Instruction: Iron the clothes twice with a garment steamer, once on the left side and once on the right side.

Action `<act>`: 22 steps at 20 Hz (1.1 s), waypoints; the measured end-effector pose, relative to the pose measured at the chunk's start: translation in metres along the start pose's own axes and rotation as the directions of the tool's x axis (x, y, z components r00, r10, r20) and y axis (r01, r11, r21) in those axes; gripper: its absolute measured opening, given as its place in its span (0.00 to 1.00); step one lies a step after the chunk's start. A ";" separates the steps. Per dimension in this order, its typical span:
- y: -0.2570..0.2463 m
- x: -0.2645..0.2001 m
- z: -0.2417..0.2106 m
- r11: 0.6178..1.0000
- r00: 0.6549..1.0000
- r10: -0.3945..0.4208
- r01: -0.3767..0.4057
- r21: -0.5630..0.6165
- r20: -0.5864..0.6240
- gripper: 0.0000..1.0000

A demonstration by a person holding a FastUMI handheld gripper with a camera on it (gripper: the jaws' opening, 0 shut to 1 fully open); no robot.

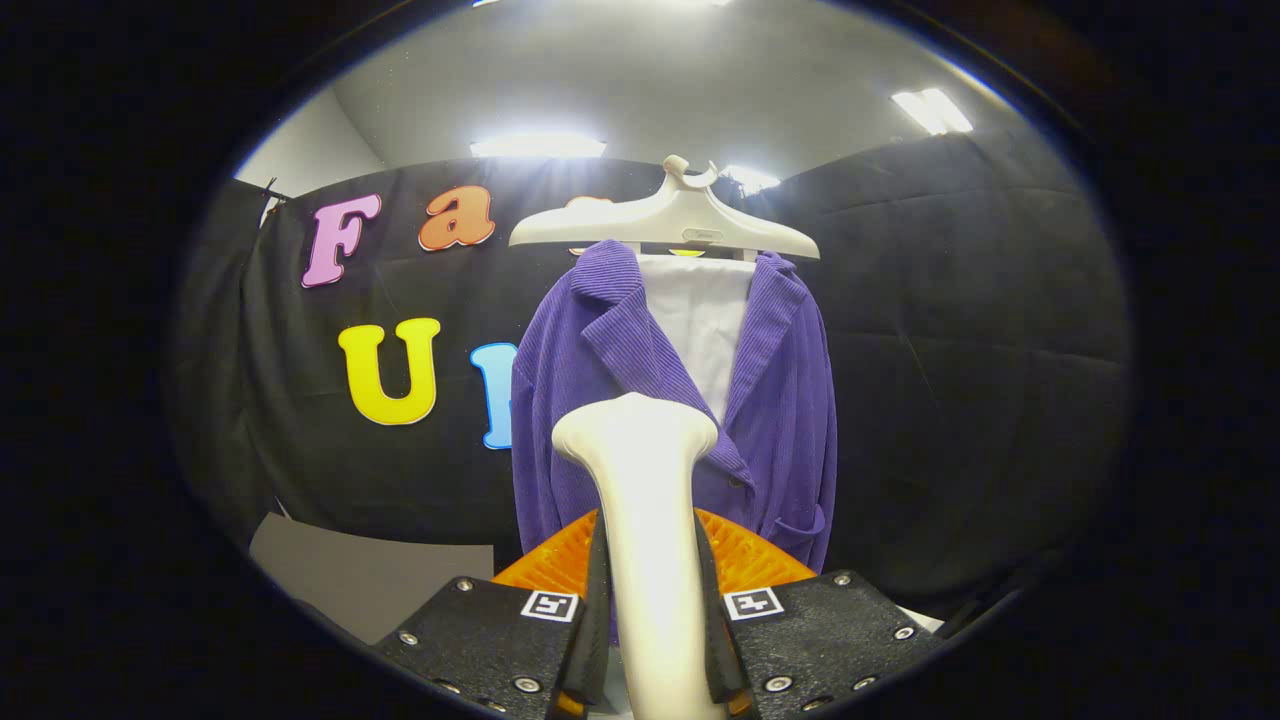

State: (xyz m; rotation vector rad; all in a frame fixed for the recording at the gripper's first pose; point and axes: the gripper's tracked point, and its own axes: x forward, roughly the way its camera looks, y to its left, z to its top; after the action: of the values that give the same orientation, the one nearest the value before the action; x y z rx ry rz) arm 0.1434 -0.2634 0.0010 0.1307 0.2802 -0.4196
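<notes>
- We see a purple jacket point(775, 400) on a white hanger point(665, 222) at the frame's centre, against the black wall.
- Our gripper point(655, 620) clamps the steamer handle point(650, 540) between both fingers, its head partly blocking the jacket's front.
- A grey board point(360, 575) lies lower left.

A pale hanger point(668, 220) carries the clothes. It is wide, with a hook on top, and it hangs up high in front of the black cloth wall point(960, 350). A purple jacket point(780, 400) hangs straight from the hanger. The jacket's collar sits just under the hanger's arms, and its front is open near the top. A white cloth point(705, 320) shows in that open part, under the middle of the hanger. The jacket has a pocket low on one side. Down low, beside the jacket, there is a flat grey surface point(370, 575). Nothing can be made out lying on it.
</notes>
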 end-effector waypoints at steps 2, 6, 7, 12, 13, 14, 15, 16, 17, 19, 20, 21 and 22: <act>0.004 0.009 0.005 1.000 1.000 0.006 -0.006 -0.007 0.016 0.38; 0.012 0.028 0.003 1.000 1.000 0.014 -0.014 -0.006 0.028 0.39; 0.013 0.030 -0.001 1.000 1.000 0.020 -0.021 0.013 0.023 0.38; 0.008 0.045 -0.049 0.998 0.999 0.002 0.000 0.057 -0.042 0.39; 0.007 0.044 -0.061 0.998 0.998 0.005 -0.002 0.059 -0.057 0.39; 0.005 0.046 -0.072 0.998 0.997 -0.002 0.006 0.060 -0.072 0.40; 0.004 0.047 -0.085 0.998 0.996 -0.007 0.012 0.056 -0.094 0.40; 0.005 0.048 -0.096 0.999 0.993 -0.007 0.014 0.052 -0.116 0.40; 0.007 0.049 -0.103 0.999 0.992 -0.011 0.018 0.050 -0.126 0.40; 0.008 0.051 -0.113 0.998 0.989 -0.017 0.026 0.055 -0.144 0.40; 0.009 0.050 -0.117 0.998 0.989 -0.018 0.027 0.057 -0.150 0.40; 0.010 0.050 -0.120 0.998 0.988 -0.018 0.028 0.059 -0.153 0.40; 0.009 0.049 -0.121 0.998 0.988 -0.017 0.027 0.061 -0.153 0.40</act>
State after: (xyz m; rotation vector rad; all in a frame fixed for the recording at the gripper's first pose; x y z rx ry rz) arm 0.1614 -0.2518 -0.1286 0.2217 0.4197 -0.4410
